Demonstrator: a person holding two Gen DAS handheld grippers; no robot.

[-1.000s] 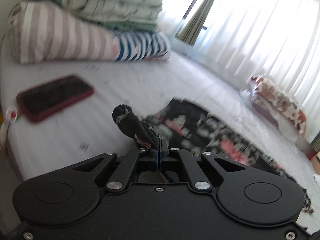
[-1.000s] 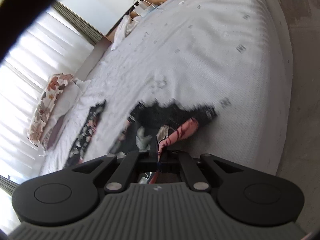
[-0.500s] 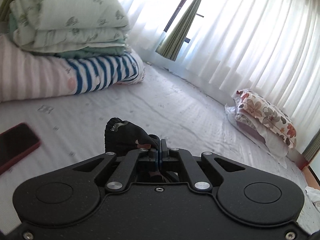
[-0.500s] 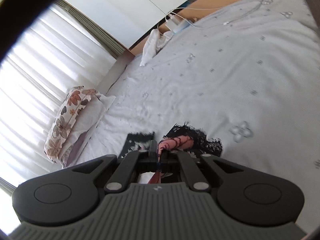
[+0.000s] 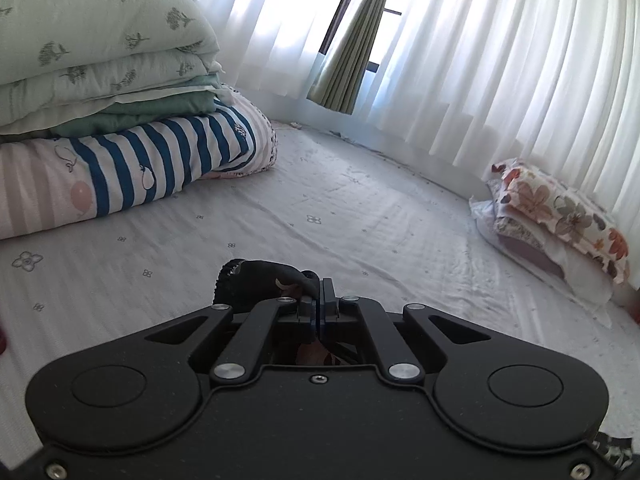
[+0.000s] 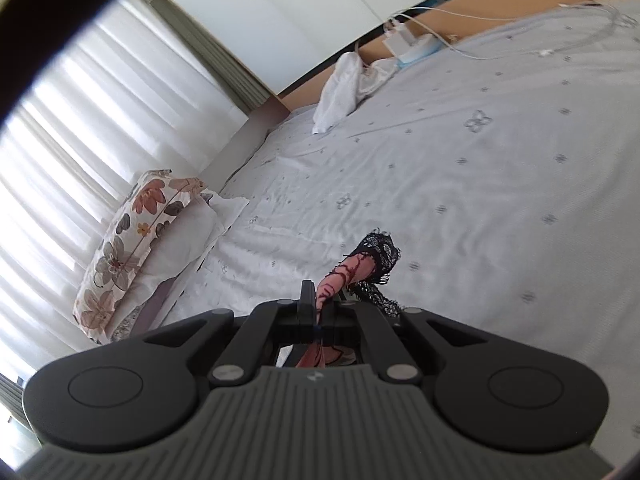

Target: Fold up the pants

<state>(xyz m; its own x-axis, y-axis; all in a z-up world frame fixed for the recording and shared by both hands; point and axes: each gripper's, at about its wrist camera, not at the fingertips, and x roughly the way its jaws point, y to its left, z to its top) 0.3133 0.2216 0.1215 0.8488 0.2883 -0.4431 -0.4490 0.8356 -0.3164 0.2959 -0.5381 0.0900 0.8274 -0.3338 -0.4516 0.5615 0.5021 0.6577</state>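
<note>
The pants are dark with a pink and white print. In the left wrist view my left gripper (image 5: 320, 288) is shut on a bunched black corner of the pants (image 5: 256, 284), which pokes out to the left of the fingers above the bed sheet. A scrap of printed cloth shows at the bottom right corner. In the right wrist view my right gripper (image 6: 318, 294) is shut on another corner of the pants (image 6: 364, 268), a pink fold with a frayed black edge sticking forward past the fingers. The rest of the garment hangs below both grippers, out of sight.
The bed (image 5: 360, 216) has a pale sheet with small flower marks. Folded quilts (image 5: 100, 92) are stacked at the left. A floral pillow (image 5: 560, 208) lies by the white curtains (image 5: 500, 48). White cloth (image 6: 344, 88) and charger cables (image 6: 480, 48) lie near the headboard.
Both grippers have lifted and carried the pants forward across the bed. The spread-out pants and the red phone have dropped out of view. The quilts, pillow and headboard look closer.
</note>
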